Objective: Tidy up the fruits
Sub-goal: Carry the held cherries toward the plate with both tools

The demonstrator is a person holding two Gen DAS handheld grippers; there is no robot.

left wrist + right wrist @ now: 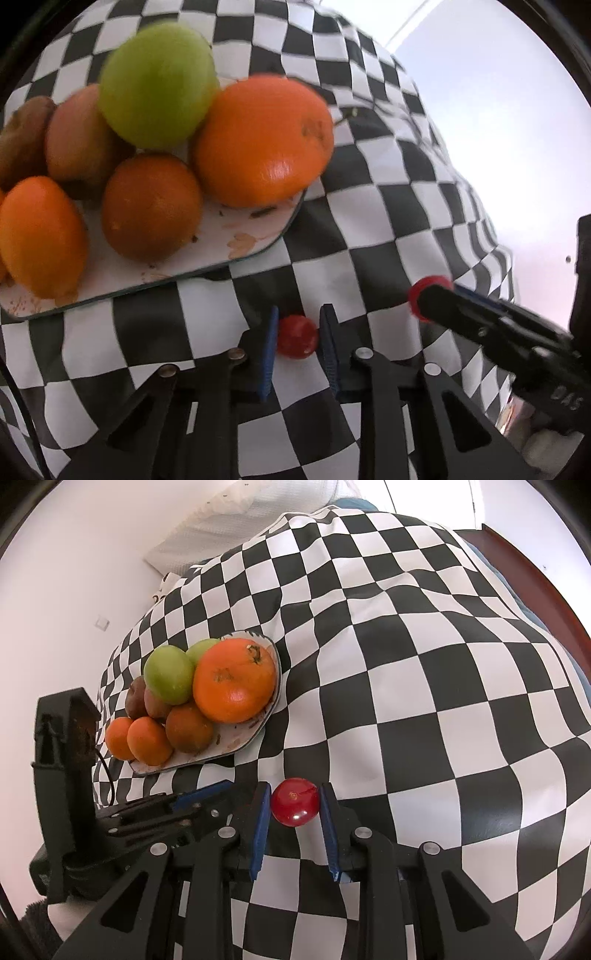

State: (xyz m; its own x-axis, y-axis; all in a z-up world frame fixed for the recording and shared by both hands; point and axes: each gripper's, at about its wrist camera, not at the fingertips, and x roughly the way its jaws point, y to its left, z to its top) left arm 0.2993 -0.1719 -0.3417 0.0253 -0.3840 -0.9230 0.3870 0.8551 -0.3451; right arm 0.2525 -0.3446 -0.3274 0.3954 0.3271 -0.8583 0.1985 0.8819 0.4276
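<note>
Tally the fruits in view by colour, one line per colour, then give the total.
Orange, on the plate: 4, including the big orange
Green: 2, such as the green apple
Brownish or reddish, at the plate's far side: 2
Small red: 2, one red fruit between the left gripper's fingers, another between the right gripper's
Total: 10

I see a black-and-white checkered cloth (406, 686) draped in soft folds across my view. At eleven o'clock a white pillow (258, 509) rests against a pale wall (66, 572); at two o'clock runs a dark wooden edge (535, 576).
</note>
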